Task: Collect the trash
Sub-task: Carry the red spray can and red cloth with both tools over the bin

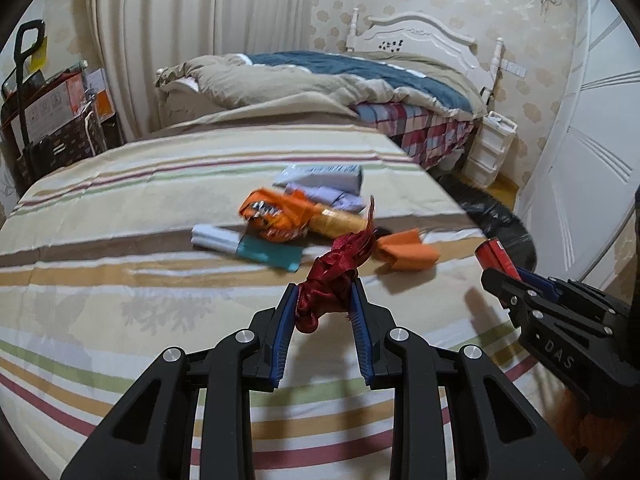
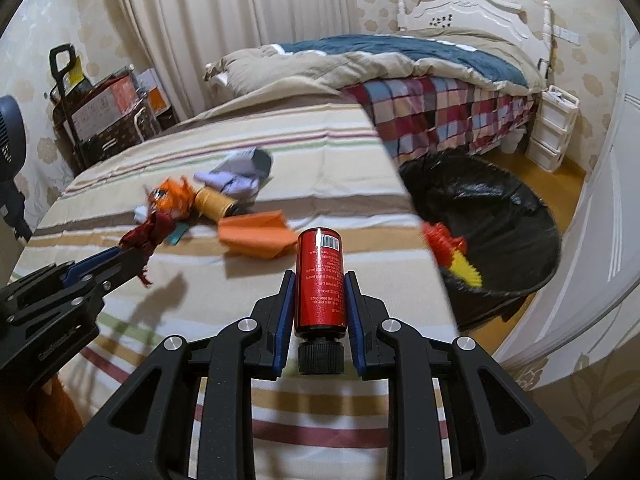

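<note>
Both hands are loaded right now. The left gripper [image 1: 325, 294] is clamped on a crumpled dark red ribbon [image 1: 338, 276], lifted clear of the striped bedsheet [image 1: 120, 280] judging by the shadow under it. The right gripper [image 2: 319, 300] is closed tight around a red bottle [image 2: 320, 280], black cap pointing back toward the camera.

The black trash bag [image 2: 500, 208] sits open on the floor just off the right edge of the bed, with something red and yellow already at its rim. More trash lies in a pile mid-bed: an orange wrapper [image 1: 276, 218], a yellow tube [image 1: 340, 222], an orange paper piece [image 1: 408, 250], a teal-and-white packet [image 1: 248, 246] and some pale plastic packaging [image 1: 324, 184].

Best move is probably to carry both loads right over the bag's mouth before letting go. The ribbon is floppy and could snag on the pads, so open wide and give it a second to drop. The bottle could roll if released over the rim instead of the middle.
</note>
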The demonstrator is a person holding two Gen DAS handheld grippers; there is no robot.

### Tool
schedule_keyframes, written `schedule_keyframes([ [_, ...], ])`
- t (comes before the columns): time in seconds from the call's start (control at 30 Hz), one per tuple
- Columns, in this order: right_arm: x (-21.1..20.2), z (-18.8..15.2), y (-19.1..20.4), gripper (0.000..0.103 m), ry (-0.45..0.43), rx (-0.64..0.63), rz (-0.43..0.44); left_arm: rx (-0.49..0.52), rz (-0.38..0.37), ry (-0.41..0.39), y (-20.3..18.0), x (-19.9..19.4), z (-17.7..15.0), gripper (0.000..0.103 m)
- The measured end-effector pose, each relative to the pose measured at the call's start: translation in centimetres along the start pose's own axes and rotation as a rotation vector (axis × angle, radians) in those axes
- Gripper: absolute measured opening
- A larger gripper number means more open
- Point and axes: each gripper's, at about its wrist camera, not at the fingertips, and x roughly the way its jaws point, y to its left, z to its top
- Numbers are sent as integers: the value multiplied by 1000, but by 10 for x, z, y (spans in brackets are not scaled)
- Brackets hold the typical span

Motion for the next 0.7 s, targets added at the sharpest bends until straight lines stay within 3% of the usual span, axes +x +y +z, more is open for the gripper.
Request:
schedule_keyframes([
  [0.37,-6,40,-61,23,-79,79,-123,77,-87,-73,-51,11,42,29],
  [0.7,21,67,-125,23,-77,152,-207,129,-142,-55,-106,59,79,29],
])
